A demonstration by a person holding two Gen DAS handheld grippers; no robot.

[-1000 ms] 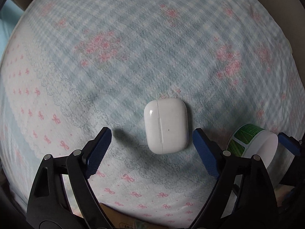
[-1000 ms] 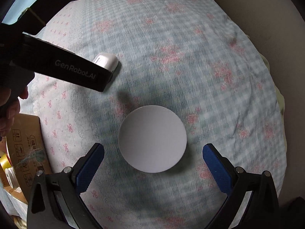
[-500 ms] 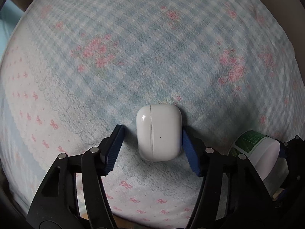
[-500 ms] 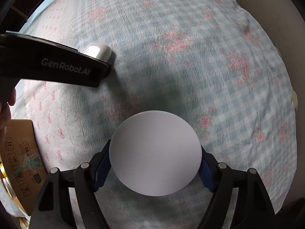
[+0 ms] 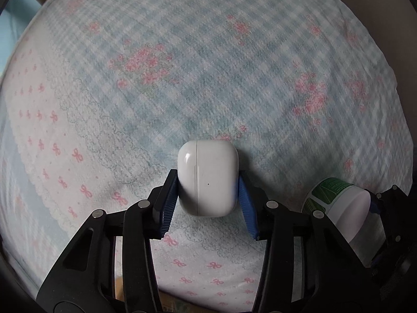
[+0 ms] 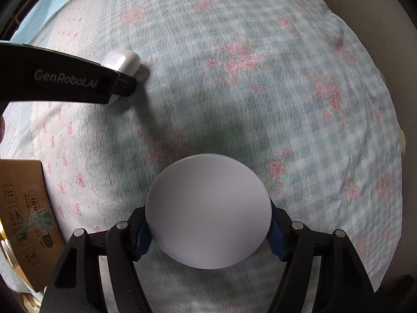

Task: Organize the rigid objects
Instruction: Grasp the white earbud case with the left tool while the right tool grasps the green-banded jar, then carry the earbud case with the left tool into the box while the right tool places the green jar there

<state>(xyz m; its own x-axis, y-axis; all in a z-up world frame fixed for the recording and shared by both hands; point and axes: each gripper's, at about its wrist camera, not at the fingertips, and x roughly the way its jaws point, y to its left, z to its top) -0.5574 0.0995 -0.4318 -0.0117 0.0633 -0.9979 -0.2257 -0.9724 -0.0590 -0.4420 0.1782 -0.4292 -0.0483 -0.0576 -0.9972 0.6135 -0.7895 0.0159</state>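
A white earbud case (image 5: 208, 161) lies on the checked bedsheet (image 5: 182, 65), and my left gripper (image 5: 207, 182) is shut on it, a blue pad pressed to each side. A round jar with a white lid (image 6: 208, 211) stands to its right. My right gripper (image 6: 208, 221) is shut on the jar, with its pads against the lid's rim. In the left wrist view the jar (image 5: 338, 203) shows a green label. In the right wrist view the left gripper's black body (image 6: 65, 80) covers part of the case (image 6: 125, 60).
A cardboard box (image 6: 23, 208) stands off the bed's left edge. The sheet ends at the right (image 6: 385, 156) against a beige surface. Bare flowered sheet stretches beyond both objects.
Both pairs of jaws have closed from wide open onto their objects: the left on the earbud case, the right on the jar. Both objects look larger now.
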